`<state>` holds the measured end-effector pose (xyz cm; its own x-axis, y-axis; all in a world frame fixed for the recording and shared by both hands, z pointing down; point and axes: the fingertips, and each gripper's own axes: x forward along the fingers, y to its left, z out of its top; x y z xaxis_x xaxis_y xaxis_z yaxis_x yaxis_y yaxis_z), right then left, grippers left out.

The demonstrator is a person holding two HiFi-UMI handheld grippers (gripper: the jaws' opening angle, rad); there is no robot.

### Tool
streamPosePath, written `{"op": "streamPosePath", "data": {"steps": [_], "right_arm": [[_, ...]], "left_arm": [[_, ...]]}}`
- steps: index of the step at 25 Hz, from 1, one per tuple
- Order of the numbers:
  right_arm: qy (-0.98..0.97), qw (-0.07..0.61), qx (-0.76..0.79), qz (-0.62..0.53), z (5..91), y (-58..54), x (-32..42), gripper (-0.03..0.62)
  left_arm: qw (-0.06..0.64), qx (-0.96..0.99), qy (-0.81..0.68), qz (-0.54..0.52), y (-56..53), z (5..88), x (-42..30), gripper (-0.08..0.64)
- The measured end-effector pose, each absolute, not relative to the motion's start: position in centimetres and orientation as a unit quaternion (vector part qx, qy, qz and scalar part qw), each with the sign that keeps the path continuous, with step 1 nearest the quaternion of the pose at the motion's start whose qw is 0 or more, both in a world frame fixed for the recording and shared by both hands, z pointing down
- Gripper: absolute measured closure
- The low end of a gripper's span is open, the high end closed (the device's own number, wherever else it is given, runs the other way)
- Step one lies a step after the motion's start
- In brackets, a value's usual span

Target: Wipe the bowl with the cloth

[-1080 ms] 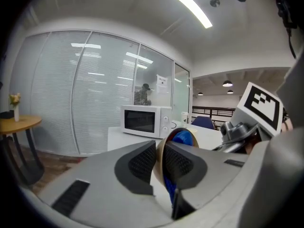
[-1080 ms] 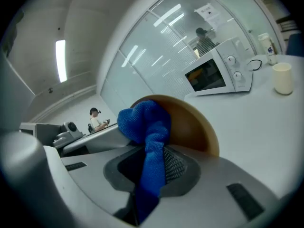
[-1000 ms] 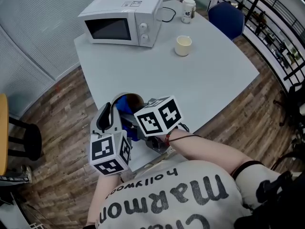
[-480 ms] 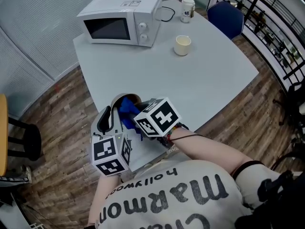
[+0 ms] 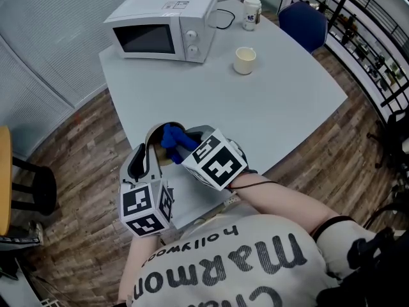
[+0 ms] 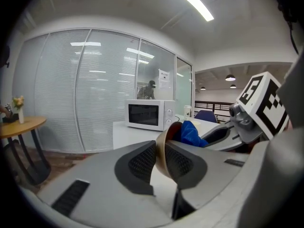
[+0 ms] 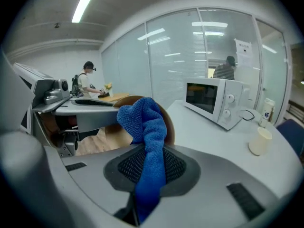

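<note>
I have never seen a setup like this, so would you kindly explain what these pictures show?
There is no robot here: a person holds a hand tool with a two-jaw claw in each hand. The top-down picture comes from a camera on the person's head. The other two come from cameras riding on each tool, looking along its jaws. The left claw is shut on the rim of a brown bowl, which is tipped on its side. The right claw is shut on a blue cloth, whose bunched end sits inside the bowl. On the white table stand a microwave and a cup.
</note>
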<state>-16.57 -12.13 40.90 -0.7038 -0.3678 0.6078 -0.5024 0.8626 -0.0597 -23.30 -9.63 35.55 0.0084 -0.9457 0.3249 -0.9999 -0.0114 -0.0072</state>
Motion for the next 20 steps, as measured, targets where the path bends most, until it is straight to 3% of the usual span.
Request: {"op": "streamPosePath", "data": {"steps": [14, 20], "right_arm": [[-0.925, 0.274, 0.23, 0.128, 38.9, -12.2, -16.6, 0.522], [-0.938, 0.166, 0.124, 0.277, 36.0, -8.6, -19.6, 0.522]], "left_arm": [[0.148, 0.686, -0.706, 0.095, -9.1, 35.8, -24.4, 0.491], [0.176, 0.671, -0.72, 0.018, -9.3, 34.1, -25.8, 0.517]]}}
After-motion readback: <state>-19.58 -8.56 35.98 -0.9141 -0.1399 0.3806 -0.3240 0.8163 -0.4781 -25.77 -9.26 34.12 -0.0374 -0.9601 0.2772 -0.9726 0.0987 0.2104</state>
